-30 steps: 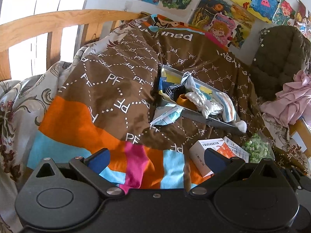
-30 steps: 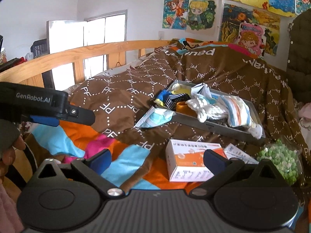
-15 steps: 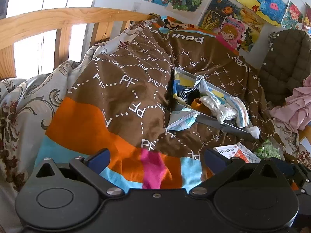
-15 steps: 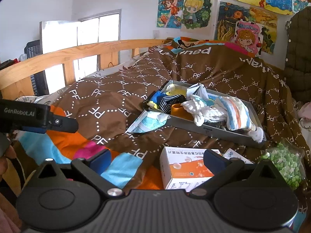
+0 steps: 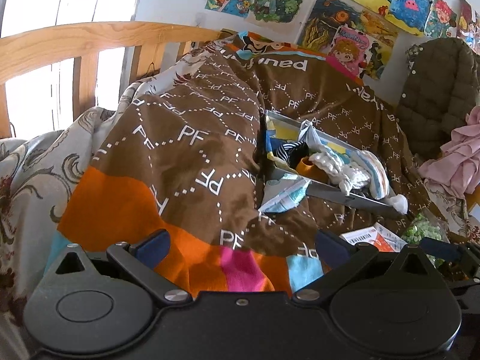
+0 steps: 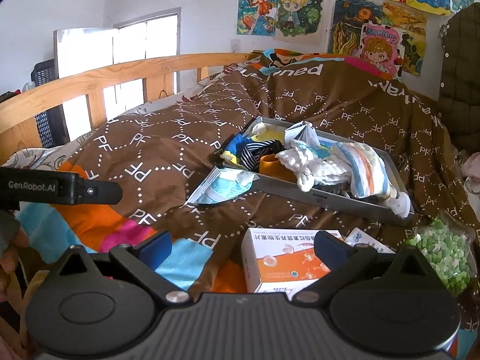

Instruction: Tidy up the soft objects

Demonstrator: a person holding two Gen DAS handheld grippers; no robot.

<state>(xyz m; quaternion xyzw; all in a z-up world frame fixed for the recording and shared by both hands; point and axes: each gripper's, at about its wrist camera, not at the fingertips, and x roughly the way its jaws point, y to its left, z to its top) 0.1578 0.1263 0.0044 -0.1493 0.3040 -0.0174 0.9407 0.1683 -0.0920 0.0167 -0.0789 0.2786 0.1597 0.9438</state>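
Cartoon drawings (image 6: pixel 300 12) hang on the white wall behind a bed with a wooden rail (image 6: pixel 126 72). On the bed lies a brown blanket (image 6: pixel 168 150) with white "PF" letters and orange, pink and blue patches. At the far left of the right wrist view, the left gripper (image 5: pixel 240 244) pokes in from the side; in its own view its blue fingers are wide apart and hold nothing. In the middle, a face mask (image 6: pixel 223 186) lies touching the front edge of a gray tray (image 6: pixel 330 202). The tray holds the soft things: a striped sock (image 6: pixel 255 153), an orange sock (image 6: pixel 271 165), a white knit cloth (image 6: pixel 312 163) and a striped towel (image 6: pixel 364 168). Near the right gripper (image 6: pixel 243 247), also wide apart and empty, sits an orange-and-white medicine box (image 6: pixel 270 267). A bag of green bits (image 6: pixel 441 255) lies at the right.
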